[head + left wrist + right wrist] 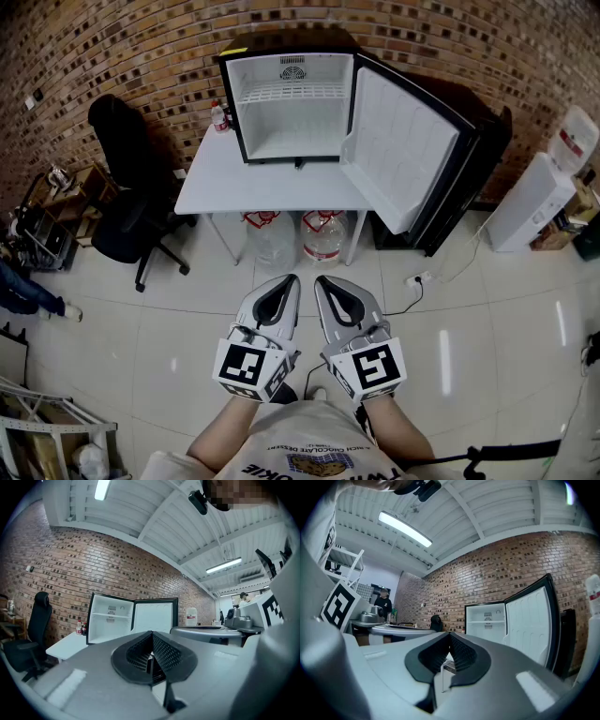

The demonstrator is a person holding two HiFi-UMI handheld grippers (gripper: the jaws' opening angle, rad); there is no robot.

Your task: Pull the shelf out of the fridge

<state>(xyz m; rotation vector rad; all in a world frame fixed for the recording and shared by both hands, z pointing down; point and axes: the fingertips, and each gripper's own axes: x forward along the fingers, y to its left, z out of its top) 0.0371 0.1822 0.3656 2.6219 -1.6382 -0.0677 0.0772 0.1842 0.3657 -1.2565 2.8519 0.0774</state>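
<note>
While both sets of jaws sit closed and empty, the left hand-held gripper point(289, 281) and right hand-held gripper point(322, 281) hang well short of the open black mini fridge point(292, 150) on the white tabletop point(246, 186). The white wire shelf point(291, 92) is seated high inside. Approach step, I'd say; next, close in, open the jaws and grip the shelf's front edge.

White table point(272, 187) stood against brick wall point(112, 47). One bottle point(218, 117) stood upright on its left rear corner. Two water jugs point(274, 236) stood beneath it. Black chair point(127, 202) just left; water dispenser point(539, 192) well right
</note>
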